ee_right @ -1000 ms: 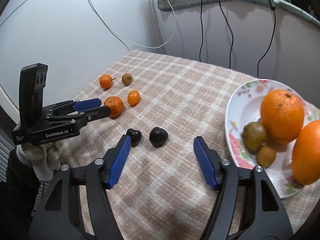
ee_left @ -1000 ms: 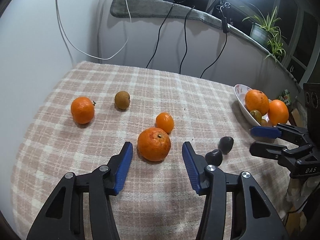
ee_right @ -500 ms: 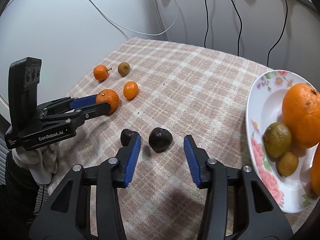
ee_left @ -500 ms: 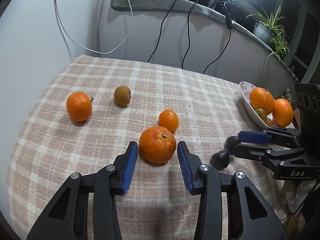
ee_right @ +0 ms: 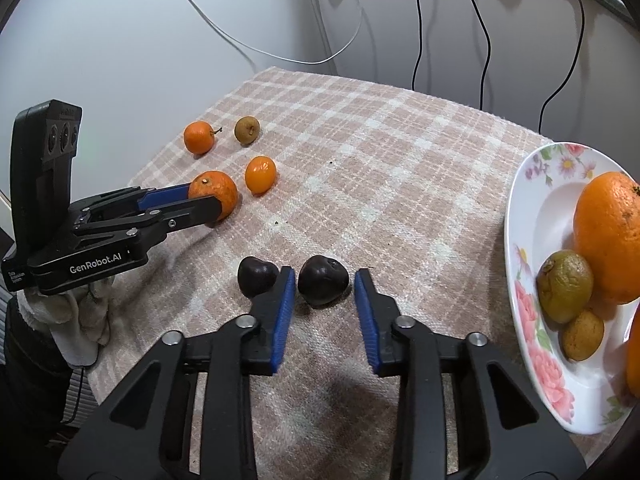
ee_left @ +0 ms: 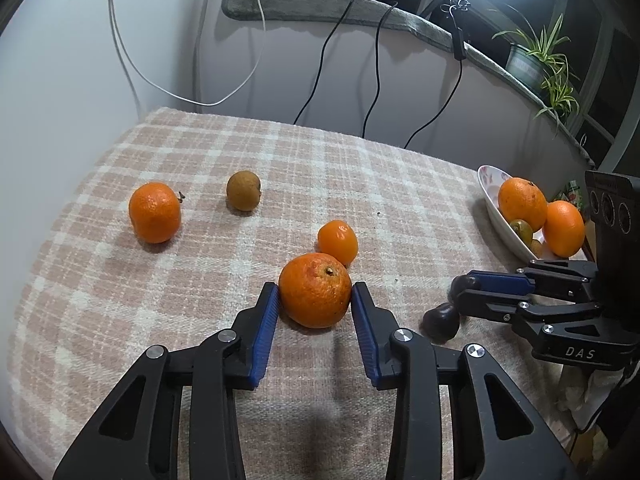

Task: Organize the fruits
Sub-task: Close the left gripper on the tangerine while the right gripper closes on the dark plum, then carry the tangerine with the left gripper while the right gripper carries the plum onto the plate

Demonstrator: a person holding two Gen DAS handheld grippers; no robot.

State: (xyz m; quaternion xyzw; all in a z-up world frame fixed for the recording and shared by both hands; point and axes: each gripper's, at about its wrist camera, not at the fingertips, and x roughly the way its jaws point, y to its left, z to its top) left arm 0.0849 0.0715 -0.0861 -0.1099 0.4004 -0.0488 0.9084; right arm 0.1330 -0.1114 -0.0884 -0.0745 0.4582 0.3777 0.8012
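Grasp step in hand on both sides; the left gripper [ee_left: 314, 300] has just been closing and its blue pads are seen pressed on both flanks of the large tangerine [ee_left: 315, 289], which sits on the checked cloth [ee_left: 360, 184]; the right gripper [ee_right: 325, 286] has just been closing around the dark fruit [ee_right: 322, 285]; its left pad is touching, but a sliver of gap shows at its right pad, so a firm clamp cannot be confirmed. A 2nd dark fruit [ee_right: 256, 277] lies just outside the right gripper's left finger. Next move is judged to need a lift and carry to the floral plate [ee_right: 532, 240], which already holds 2 oranges and smaller fruit; 3 loose fruits are left further back. The plate's right side is cut off by the frame edge; the species of the dark fruit is hard to make out.
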